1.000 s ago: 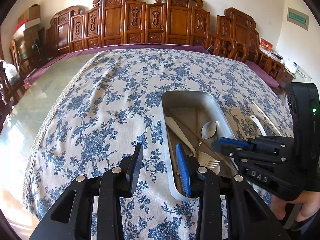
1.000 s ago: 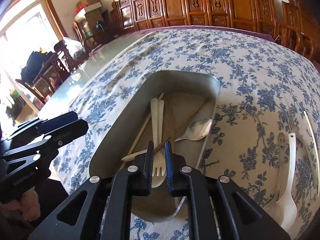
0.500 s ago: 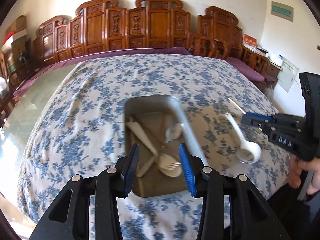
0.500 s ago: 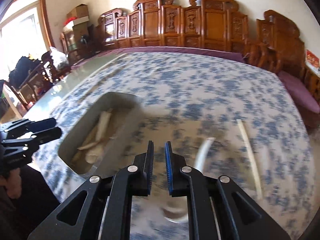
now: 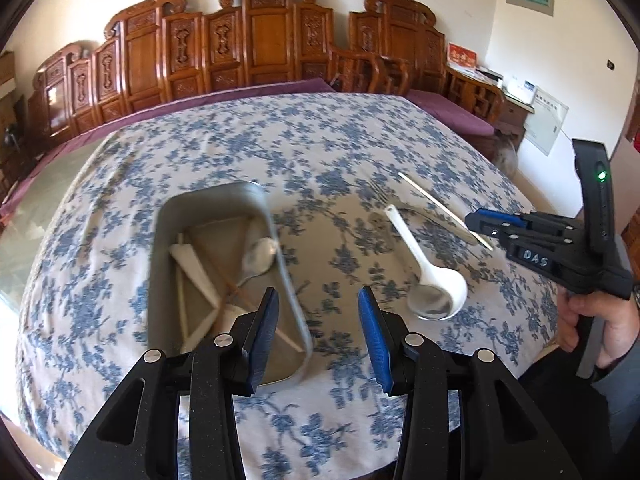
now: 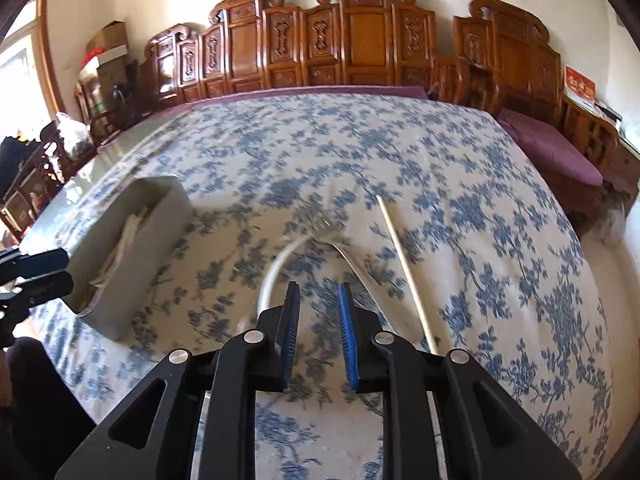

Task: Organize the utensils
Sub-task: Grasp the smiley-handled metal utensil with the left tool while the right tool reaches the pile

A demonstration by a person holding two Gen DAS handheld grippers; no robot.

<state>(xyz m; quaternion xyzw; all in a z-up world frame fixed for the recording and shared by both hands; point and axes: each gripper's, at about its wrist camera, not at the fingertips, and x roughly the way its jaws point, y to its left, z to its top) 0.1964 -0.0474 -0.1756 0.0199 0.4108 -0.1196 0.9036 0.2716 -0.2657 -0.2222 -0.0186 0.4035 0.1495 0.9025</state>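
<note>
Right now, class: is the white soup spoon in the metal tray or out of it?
Out. The white soup spoon lies on the flowered tablecloth to the right of the metal tray, beside a fork and a chopstick.

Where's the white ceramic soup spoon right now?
In the left wrist view, the white ceramic soup spoon lies on the floral tablecloth, right of the metal tray, beside the metal fork.

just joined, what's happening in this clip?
A person with a handheld gripper in each hand is sorting utensils into a metal tray on a flowered tablecloth. The tray already holds a metal spoon, chopsticks and some pale utensils. A white soup spoon, a fork and one chopstick lie on the cloth to its right. The right gripper hovers over those with jaws parted, empty. The left gripper is open and empty near the tray's right rim.
</note>
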